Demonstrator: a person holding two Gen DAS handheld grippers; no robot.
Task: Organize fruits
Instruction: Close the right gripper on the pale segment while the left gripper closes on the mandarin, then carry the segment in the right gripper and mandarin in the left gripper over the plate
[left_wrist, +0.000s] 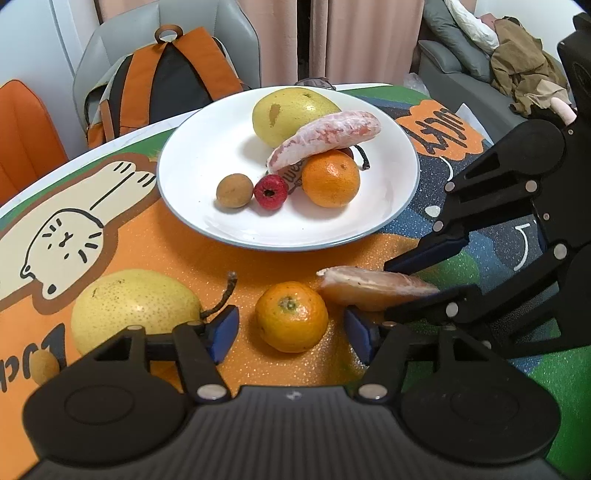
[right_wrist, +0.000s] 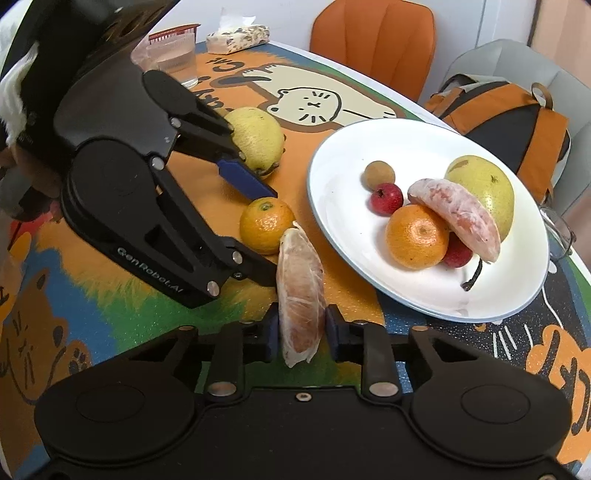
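While my right gripper (right_wrist: 302, 328) pinches the pomelo segment (right_wrist: 300, 295) between its pads, the segment stands on edge just above the counter (right_wrist: 332, 295), its far tip almost touching the loose tangerine (left_wrist: 291, 315). That tangerine sits on the orange part of the cartoon mat, between the blue pads of my left gripper (left_wrist: 291, 332), whose jaws stand spread on either side of it with a clear gap to the fruit on both sides. Just left of it in the left wrist view lies a yellow pear (left_wrist: 135, 306) with its stem pointing toward the tangerine, and a small brown longan (left_wrist: 44, 365) rests beside the pear's near edge. Farther back sits the white plate (left_wrist: 192, 155), carrying another pear (left_wrist: 291, 110), a second pomelo segment (left_wrist: 325, 138) leaning across an orange tangerine (left_wrist: 330, 179), a red hawthorn-like berry (left_wrist: 270, 192) and a longan (left_wrist: 234, 190). Beyond the counter an orange backpack (left_wrist: 173, 77) rests on a grey chair (left_wrist: 122, 40).
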